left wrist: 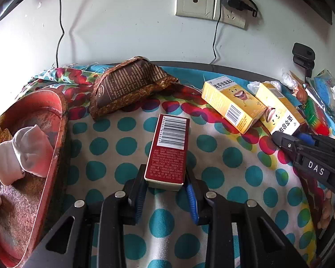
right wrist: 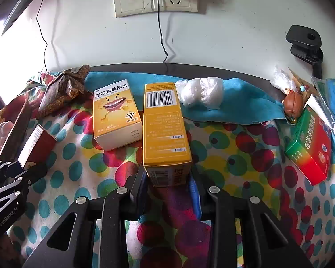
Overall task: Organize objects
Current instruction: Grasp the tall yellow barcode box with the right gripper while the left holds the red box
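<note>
Toward the desk's [right wrist: 245, 89] middle, left tongs [left wrist: 165, 184] are pinching the red box [left wrist: 167, 149] and right tongs [right wrist: 168, 178] the yellow box [right wrist: 165, 131], probably for regrouping.

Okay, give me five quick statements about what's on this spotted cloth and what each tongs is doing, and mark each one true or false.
1. The left tongs grip a dark red box. True.
2. The right tongs are empty. False: they grip a yellow box.
3. A second yellow box with a smiling cartoon face lies beside the gripped one. True.
4. The green and red box sits in the red tray. False: it lies on the cloth at the right.
5. The red tray holds white fabric. True.
</note>
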The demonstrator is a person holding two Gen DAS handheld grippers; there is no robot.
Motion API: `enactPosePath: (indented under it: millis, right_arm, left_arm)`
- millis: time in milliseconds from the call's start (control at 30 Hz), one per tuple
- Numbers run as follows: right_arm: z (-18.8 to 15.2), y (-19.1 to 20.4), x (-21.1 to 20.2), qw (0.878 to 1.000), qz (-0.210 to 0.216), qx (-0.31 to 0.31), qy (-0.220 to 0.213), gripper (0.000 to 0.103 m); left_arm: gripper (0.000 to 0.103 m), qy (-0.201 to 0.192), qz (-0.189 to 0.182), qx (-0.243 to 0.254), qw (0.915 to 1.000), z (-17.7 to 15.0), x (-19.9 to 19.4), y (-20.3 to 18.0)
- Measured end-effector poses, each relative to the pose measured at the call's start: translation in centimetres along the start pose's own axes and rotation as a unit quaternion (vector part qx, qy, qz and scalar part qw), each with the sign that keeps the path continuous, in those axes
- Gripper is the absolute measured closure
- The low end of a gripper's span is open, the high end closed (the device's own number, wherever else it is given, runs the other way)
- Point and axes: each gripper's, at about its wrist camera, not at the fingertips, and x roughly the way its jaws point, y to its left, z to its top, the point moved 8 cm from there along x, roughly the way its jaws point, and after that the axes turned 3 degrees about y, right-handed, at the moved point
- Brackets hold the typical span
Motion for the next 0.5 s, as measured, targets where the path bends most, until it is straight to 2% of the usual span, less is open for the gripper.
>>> enactPosePath:
  millis: [267, 300, 400, 500]
  right_arm:
    - [-0.1, 0.2, 0.1, 1.000, -0.008, -0.013, 0.003, 0.066]
    - [-0.1, 0.2, 0.1, 1.000, -0.003, -0.015, 0.004, 0.060]
    - [-0.3, 1.5, 0.4, 0.999, 0.008, -0.044, 0.012, 0.031]
    - [-0.3, 1.4, 0.4, 0.999, 0.007, -0.035, 0.014, 0.031]
  left_arm:
    - [0.071, 0.000, -0.001, -0.001, 1.0000, 0.0, -0.1, 0.0]
    - [0.071, 0.000, -0.002, -0.002, 1.0000, 0.0, -0.1, 0.0]
    - [0.071, 0.000, -0.003, -0.002, 1.0000, 0.1, -0.1, 0.1]
    - [0.070, 0.000, -0.002, -0.002, 1.0000, 0.1, -0.1, 0.1]
